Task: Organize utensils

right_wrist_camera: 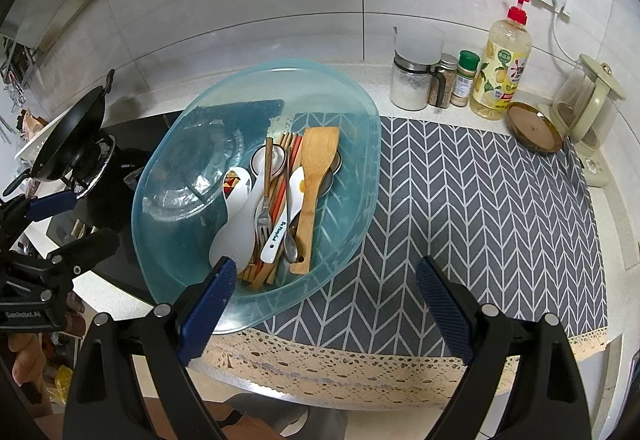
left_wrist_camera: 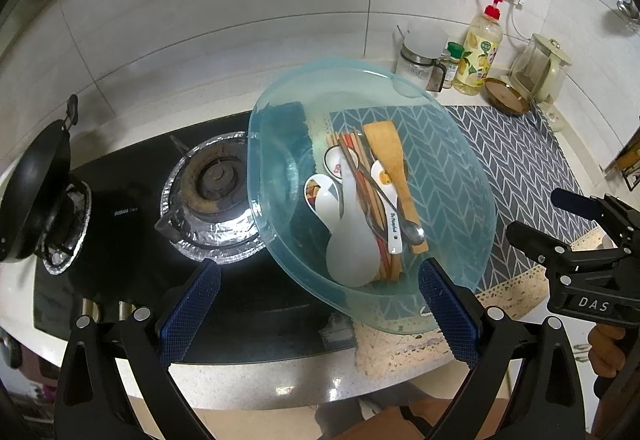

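A translucent blue basin (left_wrist_camera: 456, 176) (right_wrist_camera: 356, 176) sits half on the stove and half on the patterned mat. Piled in it are a wooden spatula (left_wrist_camera: 394, 176) (right_wrist_camera: 314, 192), a white rice paddle (left_wrist_camera: 348, 240) (right_wrist_camera: 232, 228), ceramic spoons (right_wrist_camera: 286, 216), wooden chopsticks (right_wrist_camera: 280, 196), a fork (right_wrist_camera: 264, 212) and a metal spoon (left_wrist_camera: 412, 230). My left gripper (left_wrist_camera: 320, 308) (right_wrist_camera: 72, 224) is open just short of the basin's near-left rim, holding nothing. My right gripper (right_wrist_camera: 326, 312) (left_wrist_camera: 552, 220) is open at the basin's near-right edge, also holding nothing.
A grey herringbone mat (right_wrist_camera: 480, 208) with a lace border covers the counter on the right. A gas stove burner (left_wrist_camera: 216, 180) and a black wok (left_wrist_camera: 36, 184) lie to the left. Jars (right_wrist_camera: 410, 80), a dish soap bottle (right_wrist_camera: 504, 68), a wooden bowl (right_wrist_camera: 534, 126) and a kettle (right_wrist_camera: 588, 100) line the back wall.
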`<act>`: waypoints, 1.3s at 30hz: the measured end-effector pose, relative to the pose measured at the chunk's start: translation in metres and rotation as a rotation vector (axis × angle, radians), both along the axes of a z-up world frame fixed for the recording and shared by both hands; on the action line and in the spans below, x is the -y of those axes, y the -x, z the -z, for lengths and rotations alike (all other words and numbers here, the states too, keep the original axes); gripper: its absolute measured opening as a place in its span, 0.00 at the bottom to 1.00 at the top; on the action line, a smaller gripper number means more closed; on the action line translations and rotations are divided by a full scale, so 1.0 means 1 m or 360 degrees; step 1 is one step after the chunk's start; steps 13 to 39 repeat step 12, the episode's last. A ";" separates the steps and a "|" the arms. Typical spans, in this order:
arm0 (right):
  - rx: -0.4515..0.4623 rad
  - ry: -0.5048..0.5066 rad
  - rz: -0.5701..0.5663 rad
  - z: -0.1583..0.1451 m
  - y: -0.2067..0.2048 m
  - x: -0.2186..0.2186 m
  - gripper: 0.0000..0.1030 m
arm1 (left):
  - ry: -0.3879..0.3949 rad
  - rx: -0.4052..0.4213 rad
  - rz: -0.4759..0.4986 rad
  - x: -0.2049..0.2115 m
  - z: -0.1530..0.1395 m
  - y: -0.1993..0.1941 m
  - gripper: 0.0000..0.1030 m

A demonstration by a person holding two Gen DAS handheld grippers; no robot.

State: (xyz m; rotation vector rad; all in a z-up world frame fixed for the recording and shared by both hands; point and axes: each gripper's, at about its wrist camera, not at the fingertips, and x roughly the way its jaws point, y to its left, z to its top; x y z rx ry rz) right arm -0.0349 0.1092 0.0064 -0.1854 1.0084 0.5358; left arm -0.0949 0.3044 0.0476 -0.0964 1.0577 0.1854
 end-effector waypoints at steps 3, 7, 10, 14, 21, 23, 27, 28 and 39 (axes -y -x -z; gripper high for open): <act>-0.0003 0.0002 0.0008 0.001 -0.001 0.001 0.86 | -0.0006 -0.0006 -0.0004 0.000 0.001 -0.001 0.95; -0.0026 0.0038 0.0013 0.005 -0.003 0.001 0.86 | -0.0026 -0.0047 0.0006 0.001 0.003 -0.002 0.95; -0.0032 0.0038 0.0004 0.006 -0.003 0.001 0.86 | -0.0032 -0.0049 0.0013 0.002 0.004 -0.003 0.95; -0.0028 0.0039 0.0002 0.005 -0.003 0.001 0.86 | -0.0035 -0.0053 0.0014 0.003 0.004 -0.003 0.95; -0.0028 0.0039 0.0002 0.005 -0.003 0.001 0.86 | -0.0035 -0.0053 0.0014 0.003 0.004 -0.003 0.95; -0.0028 0.0039 0.0002 0.005 -0.003 0.001 0.86 | -0.0035 -0.0053 0.0014 0.003 0.004 -0.003 0.95; -0.0028 0.0039 0.0002 0.005 -0.003 0.001 0.86 | -0.0035 -0.0053 0.0014 0.003 0.004 -0.003 0.95; -0.0028 0.0039 0.0002 0.005 -0.003 0.001 0.86 | -0.0035 -0.0053 0.0014 0.003 0.004 -0.003 0.95; -0.0028 0.0039 0.0002 0.005 -0.003 0.001 0.86 | -0.0035 -0.0053 0.0014 0.003 0.004 -0.003 0.95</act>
